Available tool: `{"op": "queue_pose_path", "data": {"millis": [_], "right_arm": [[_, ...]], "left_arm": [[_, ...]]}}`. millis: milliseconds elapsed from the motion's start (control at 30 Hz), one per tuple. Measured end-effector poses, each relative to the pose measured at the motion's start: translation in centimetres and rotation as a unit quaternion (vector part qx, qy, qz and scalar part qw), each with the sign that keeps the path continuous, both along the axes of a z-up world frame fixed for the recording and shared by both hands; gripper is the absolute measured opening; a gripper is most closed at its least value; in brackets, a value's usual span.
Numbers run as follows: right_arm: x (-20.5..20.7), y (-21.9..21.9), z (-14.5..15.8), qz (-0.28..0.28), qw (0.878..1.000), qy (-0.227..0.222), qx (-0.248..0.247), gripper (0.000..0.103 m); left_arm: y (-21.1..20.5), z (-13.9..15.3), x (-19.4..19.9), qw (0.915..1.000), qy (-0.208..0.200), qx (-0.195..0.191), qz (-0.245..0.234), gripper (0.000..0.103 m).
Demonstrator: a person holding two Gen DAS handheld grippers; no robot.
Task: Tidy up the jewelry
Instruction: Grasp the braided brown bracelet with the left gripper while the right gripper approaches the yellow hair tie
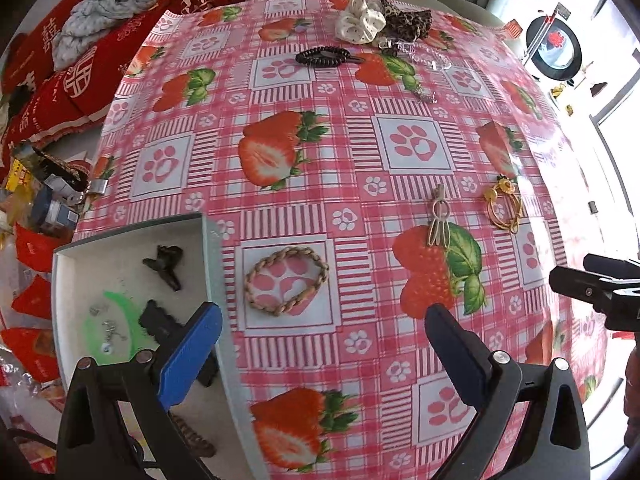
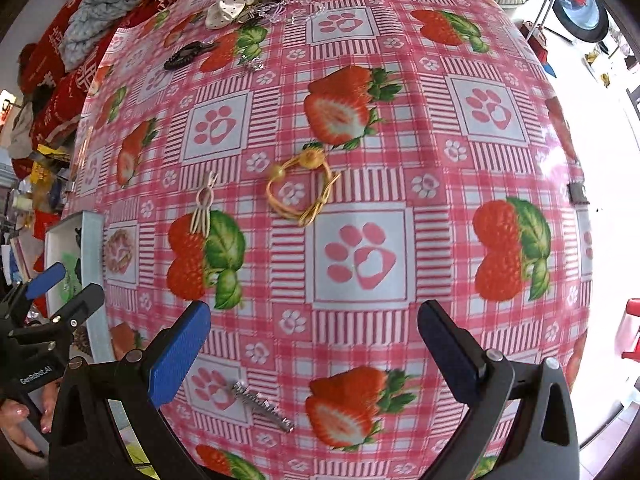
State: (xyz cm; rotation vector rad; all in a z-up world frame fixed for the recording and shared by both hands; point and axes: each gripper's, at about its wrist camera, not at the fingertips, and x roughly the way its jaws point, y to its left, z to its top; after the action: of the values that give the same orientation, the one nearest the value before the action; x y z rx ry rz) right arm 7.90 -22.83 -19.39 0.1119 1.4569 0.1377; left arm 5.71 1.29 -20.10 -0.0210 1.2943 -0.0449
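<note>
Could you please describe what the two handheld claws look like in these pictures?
Both look alike. The right claw has a black plastic frame with triangular cut-outs and silver screw heads, one bright blue textured pad and one dark navy pad. The left claw has the same build and pads; in the right wrist view its black body carries white "GenRobot.AI" lettering. No cables are clearly visible.

Two scrunchies (image 1: 362, 20), one braided bracelet (image 1: 286, 280), one yellow hair tie (image 2: 302, 188), perhaps three dark clips (image 1: 166, 266) in one box (image 1: 212, 264)

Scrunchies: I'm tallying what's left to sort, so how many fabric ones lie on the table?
2, side by side at the far table edge: white scrunchie, leopard-print scrunchie. More could be hidden behind them.
</note>
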Motion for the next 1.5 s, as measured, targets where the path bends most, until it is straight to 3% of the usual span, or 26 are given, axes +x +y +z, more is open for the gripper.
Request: {"op": "queue_pose_path", "data": {"millis": [333, 767, 1000, 1067, 1233, 1400, 1500], "right_arm": [[3.2, -0.5, -0.9, 0.012, 1.000, -0.011, -0.012, 0.103], [6.0, 1.5, -3.3, 0.051, 0.998, -0.018, -0.039, 0.103], [7.5, 2.9, -4.7, 0.070, 0.995, -0.023, -0.065, 0.103], [7.8, 3.3, -5.3, 0.074, 0.994, -0.021, -0.076, 0.103], [7.9, 3.8, -5.5, 0.077, 0.992, -0.034, -0.093, 0.094], [7.5, 4.5, -4.9, 0.093, 0.990, -0.048, -0.093, 0.073], [7.1, 5.3, -4.5, 0.100, 0.989, -0.051, -0.095, 0.067]], "left_arm": [[-1.4, -2.9, 1.8, 0.9995, 0.022, 0.019, 0.010, 0.103], [-0.3, -6.2, 3.2, 0.9970, 0.055, 0.034, 0.042, 0.103], [-1.0, -6.6, 3.4, 0.9971, 0.051, 0.038, 0.043, 0.103], [-1.7, -6.3, 3.5, 0.9977, 0.048, 0.024, 0.040, 0.093], [-2.7, -6.0, 3.5, 0.9983, 0.048, 0.006, 0.034, 0.079], [-3.6, -5.6, 3.7, 0.9987, 0.042, 0.005, 0.029, 0.066], [-3.3, -5.3, 3.7, 0.9985, 0.040, 0.002, 0.037, 0.047]]}}
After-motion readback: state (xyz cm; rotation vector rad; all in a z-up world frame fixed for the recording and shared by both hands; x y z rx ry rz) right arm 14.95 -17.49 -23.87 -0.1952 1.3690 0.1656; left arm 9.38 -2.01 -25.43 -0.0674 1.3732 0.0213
